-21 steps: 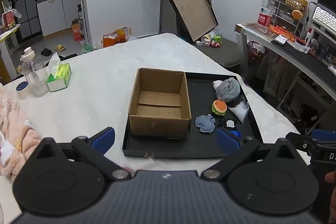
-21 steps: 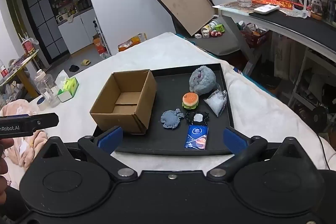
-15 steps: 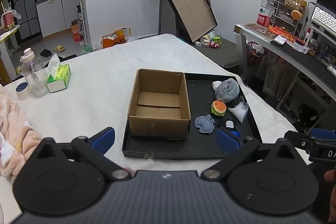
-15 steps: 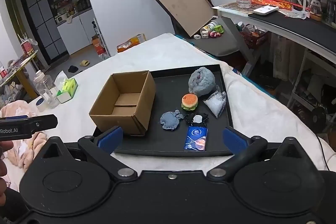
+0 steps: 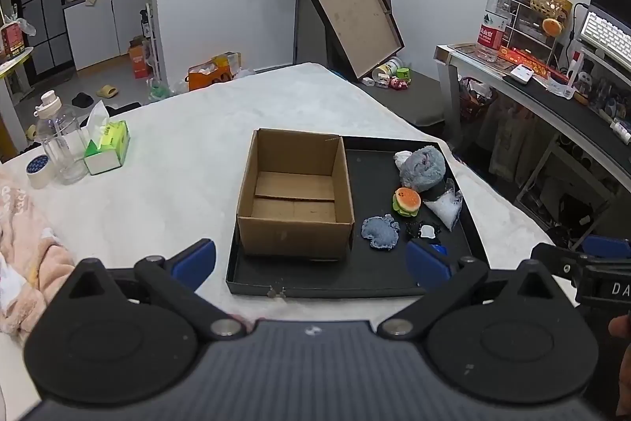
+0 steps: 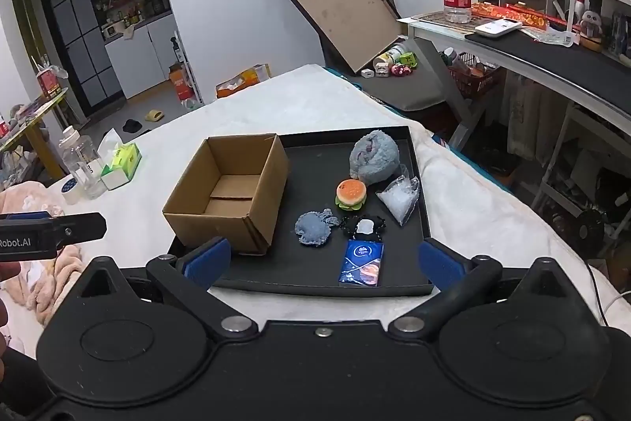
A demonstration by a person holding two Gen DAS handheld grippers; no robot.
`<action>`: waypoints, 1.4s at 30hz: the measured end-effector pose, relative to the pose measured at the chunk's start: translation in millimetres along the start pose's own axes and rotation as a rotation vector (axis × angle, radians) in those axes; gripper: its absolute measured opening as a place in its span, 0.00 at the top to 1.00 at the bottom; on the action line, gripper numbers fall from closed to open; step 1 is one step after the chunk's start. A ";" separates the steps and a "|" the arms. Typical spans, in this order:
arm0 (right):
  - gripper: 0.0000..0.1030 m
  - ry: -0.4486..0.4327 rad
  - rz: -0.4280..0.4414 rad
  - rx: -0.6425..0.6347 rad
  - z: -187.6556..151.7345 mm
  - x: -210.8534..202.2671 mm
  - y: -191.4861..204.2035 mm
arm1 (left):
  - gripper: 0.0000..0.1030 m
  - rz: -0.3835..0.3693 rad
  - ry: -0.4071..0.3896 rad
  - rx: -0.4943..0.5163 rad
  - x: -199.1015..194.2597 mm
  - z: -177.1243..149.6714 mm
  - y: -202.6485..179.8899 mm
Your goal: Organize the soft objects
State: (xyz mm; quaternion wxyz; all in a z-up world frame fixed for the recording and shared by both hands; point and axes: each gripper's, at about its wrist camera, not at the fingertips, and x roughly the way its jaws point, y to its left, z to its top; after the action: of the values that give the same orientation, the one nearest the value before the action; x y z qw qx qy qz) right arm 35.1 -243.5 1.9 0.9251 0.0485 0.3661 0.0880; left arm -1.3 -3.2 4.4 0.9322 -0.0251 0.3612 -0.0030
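I see the tray [image 6: 418, 184] lying on the bench [image 6: 276, 105]. The box [image 6: 232, 196] sits in the tray's left part. To its right: plush ball [image 6: 374, 156] at the back, burger toy [image 6: 351, 194] before it, bag [image 6: 398, 202] rightmost, cloth piece [image 6: 313, 227] and packet [image 6: 362, 263] nearest me. Tissue pack [image 6: 122, 164] and bottle [image 6: 79, 160] stand far left, off the tray.

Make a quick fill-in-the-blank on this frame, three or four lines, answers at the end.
1. The cardboard box on the black tray holds ____ inside.
2. The burger toy lies just in front of the grey ____ ball.
3. The blue packet lies on the tray's ____ edge, closest to the right gripper.
4. The left gripper stands ____, with no object between its pads.

Answers: nothing; plush; near; open
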 end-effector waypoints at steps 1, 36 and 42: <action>0.00 -0.002 -0.001 -0.003 0.2 -0.6 0.3 | 0.01 -0.001 0.000 0.000 0.1 -0.1 0.1; 0.00 -0.029 -0.005 -0.013 1.5 -0.4 2.1 | 0.01 -0.006 0.005 0.003 1.9 -2.7 0.2; 0.00 -0.032 -0.004 -0.013 1.0 -0.2 1.5 | 0.01 -0.005 0.008 0.001 2.1 -4.3 1.2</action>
State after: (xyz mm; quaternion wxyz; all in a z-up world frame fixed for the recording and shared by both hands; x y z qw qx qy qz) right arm 35.5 -242.1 3.1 0.9313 0.0433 0.3509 0.0878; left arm -2.6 -2.3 -0.2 0.9308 -0.0255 0.3646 -0.0055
